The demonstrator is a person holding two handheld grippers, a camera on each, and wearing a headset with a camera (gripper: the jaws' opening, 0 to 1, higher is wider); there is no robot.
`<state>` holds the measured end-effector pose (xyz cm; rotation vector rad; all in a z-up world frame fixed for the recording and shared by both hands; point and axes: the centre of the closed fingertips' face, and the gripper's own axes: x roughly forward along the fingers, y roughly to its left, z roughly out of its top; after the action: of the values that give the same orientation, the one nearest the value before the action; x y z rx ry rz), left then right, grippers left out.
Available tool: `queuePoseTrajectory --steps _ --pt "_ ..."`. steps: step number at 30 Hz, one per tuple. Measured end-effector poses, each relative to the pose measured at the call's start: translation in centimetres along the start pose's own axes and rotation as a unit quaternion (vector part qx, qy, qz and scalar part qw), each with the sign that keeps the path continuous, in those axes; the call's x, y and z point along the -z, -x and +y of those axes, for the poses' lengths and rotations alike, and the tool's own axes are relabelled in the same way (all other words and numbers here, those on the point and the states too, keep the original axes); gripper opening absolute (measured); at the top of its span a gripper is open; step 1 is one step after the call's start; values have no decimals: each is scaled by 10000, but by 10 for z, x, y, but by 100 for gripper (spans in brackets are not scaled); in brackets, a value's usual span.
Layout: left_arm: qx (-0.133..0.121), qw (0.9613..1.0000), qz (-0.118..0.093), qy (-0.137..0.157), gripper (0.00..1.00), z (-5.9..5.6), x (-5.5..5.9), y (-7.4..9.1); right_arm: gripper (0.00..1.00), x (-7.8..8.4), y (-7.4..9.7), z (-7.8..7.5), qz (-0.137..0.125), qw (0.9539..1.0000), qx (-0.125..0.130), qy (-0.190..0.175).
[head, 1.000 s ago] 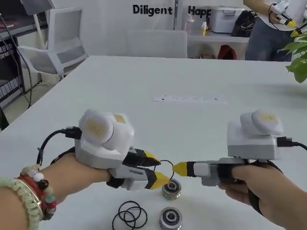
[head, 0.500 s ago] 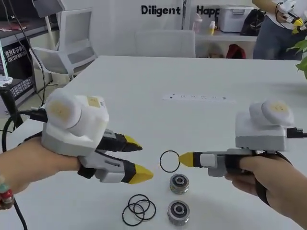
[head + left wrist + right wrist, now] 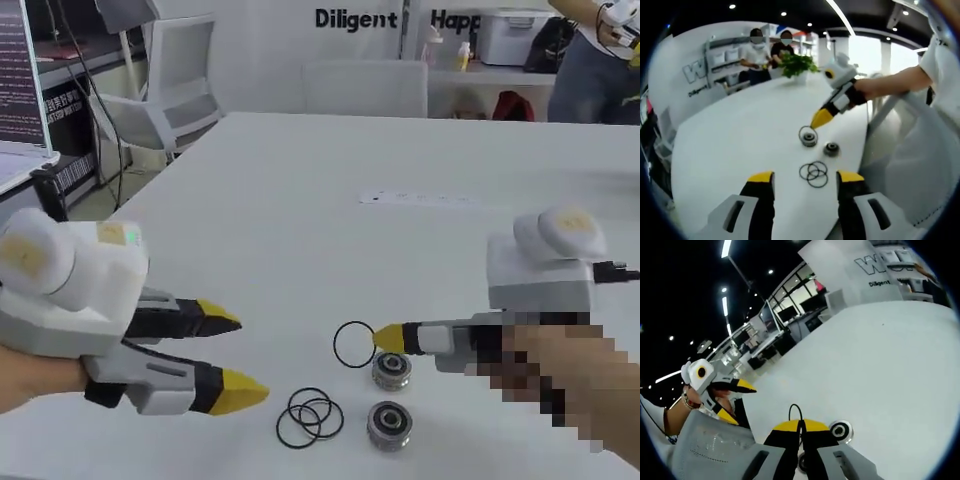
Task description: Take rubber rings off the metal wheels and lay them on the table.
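The right tongs [image 3: 386,337] are pinched shut on one thin black rubber ring [image 3: 354,345]. They grip it by its edge, so the ring sticks out past the yellow tips, up in the air. In the head view it looks like a full round circle. I think that means it stands on its edge and is not lying flat.

The left tongs [image 3: 238,354] are wide open and hold nothing. They are well apart from the ring, off to the left.

Two metal wheels sit on the white bench [image 3: 300,230]. The far wheel [image 3: 391,370] is right under the tips of the right tongs. The near wheel [image 3: 389,424] is closer to the person. I cannot tell if either wheel has a ring left on it.

A little pile of rings [image 3: 310,417] lies flat on the bench, just beside the near wheel, on its left. It sits between the two tongs.

This is what matters for the next move. The pile is lower than the held ring, a bit to the left, and closer to the person. The right tongs are the ones with the ring, and they are near the pile. So I think they need to go down and back a little, tip the ring flat, and then let go beside the pile.
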<state>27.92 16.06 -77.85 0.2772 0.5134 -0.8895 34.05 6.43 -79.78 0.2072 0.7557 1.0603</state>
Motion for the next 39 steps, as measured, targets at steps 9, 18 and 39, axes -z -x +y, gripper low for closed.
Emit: queuePoseTrajectory --steps 9,18,39 --pt "-259 9987 -9 439 52 -5 24 19 0 15 -9 13 274 9992 -45 276" --pt "-385 9972 -22 634 51 -13 34 24 0 36 -19 25 621 9964 -148 560" --pt "-609 9940 -162 893 50 -9 33 26 6 44 -25 -7 716 9928 395 875"
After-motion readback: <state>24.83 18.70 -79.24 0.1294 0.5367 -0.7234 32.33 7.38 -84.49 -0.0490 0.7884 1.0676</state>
